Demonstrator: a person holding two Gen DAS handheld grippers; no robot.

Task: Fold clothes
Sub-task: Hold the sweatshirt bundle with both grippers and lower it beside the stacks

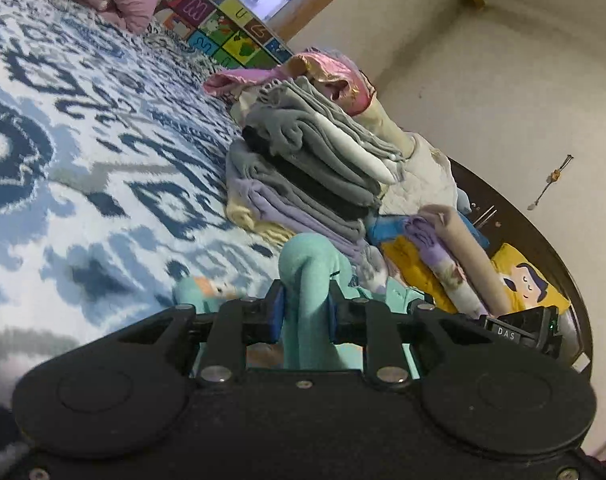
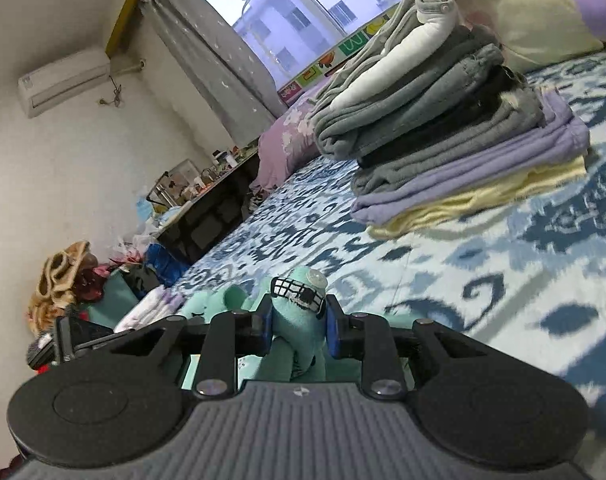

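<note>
Both tongs grip the teal garment (image 1: 303, 276) low over the bed (image 1: 83, 160): left tongs (image 1: 304, 312) pinch a bunched fold, right tongs (image 2: 297, 322) another, seemingly near a patterned trim. A stack of folded clothes (image 2: 443, 128) sits farther back on the bed.

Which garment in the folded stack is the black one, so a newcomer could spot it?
Start at the blue-and-white patterned bedspread and find the folded stack on it. The black garment lies mid-stack, sandwiched between grey layers, above the lavender piece and pale yellow piece at the bottom. It is the only black layer.
</note>
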